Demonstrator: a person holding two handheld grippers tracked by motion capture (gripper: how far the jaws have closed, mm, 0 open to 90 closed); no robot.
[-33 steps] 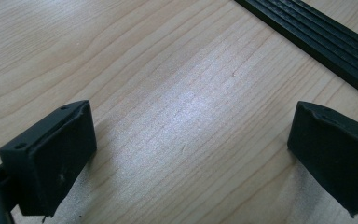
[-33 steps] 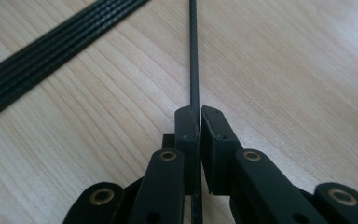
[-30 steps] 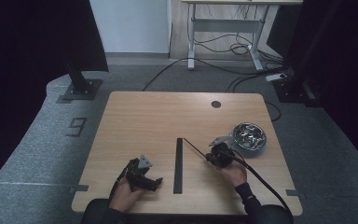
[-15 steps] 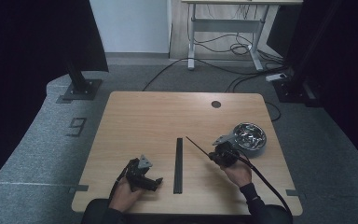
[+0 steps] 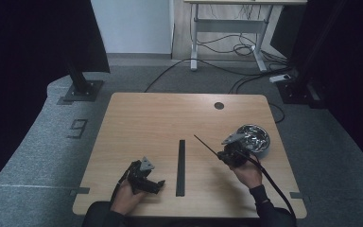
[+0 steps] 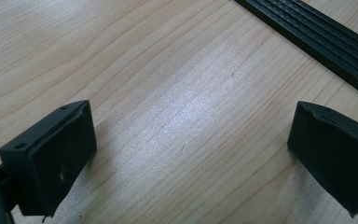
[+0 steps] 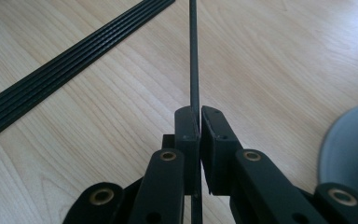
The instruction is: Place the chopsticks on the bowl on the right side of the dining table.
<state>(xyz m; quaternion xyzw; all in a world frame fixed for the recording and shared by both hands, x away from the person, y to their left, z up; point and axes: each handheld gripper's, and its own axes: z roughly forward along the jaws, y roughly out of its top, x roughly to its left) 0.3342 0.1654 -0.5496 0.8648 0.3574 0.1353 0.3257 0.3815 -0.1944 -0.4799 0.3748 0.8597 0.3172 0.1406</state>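
Beside the bowl (image 5: 254, 137), right tool (image 7: 199, 122) clamping thin rod (image 7: 194, 56)

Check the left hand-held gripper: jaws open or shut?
Open. The left hand-held gripper has its two black jaws standing far apart, with bare wooden table between them and nothing held.
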